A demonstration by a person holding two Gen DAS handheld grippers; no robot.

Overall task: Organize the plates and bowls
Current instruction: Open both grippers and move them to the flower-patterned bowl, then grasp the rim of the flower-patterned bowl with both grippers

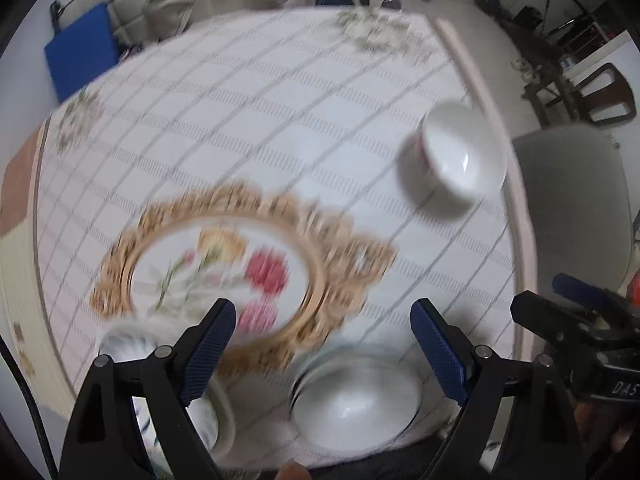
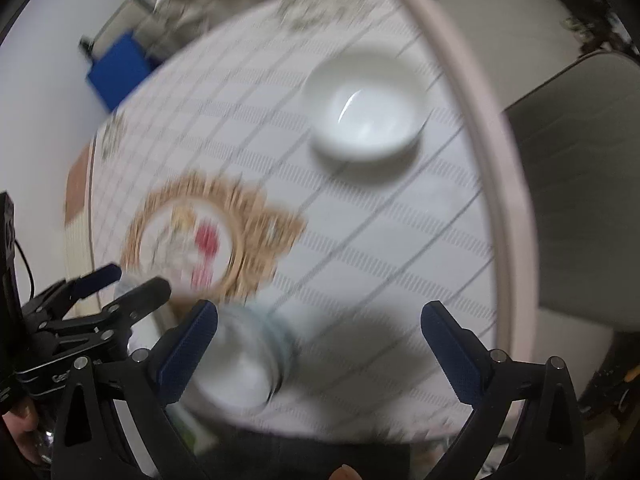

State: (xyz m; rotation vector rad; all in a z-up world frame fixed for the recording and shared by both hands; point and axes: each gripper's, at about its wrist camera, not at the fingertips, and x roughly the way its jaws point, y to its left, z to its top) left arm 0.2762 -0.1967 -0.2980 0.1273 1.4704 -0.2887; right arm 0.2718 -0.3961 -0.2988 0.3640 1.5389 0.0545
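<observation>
A gold-rimmed plate with red flowers (image 1: 224,268) lies on the checked tablecloth (image 1: 248,120); it also shows in the right wrist view (image 2: 208,236). A white bowl (image 1: 456,156) stands at the right near the table edge, seen too in the right wrist view (image 2: 366,116). A blue-rimmed bowl (image 1: 356,396) sits at the near edge, also in the right wrist view (image 2: 244,360). A patterned dish (image 1: 192,392) lies under my left finger. My left gripper (image 1: 324,324) is open and empty above the plate's near rim. My right gripper (image 2: 320,328) is open and empty over the cloth. Both views are blurred.
A grey chair (image 1: 576,208) stands beyond the table's right edge, also in the right wrist view (image 2: 580,184). A blue box (image 1: 80,52) sits on the floor at far left. The right gripper shows in the left wrist view (image 1: 576,312), the left one in the right wrist view (image 2: 120,284).
</observation>
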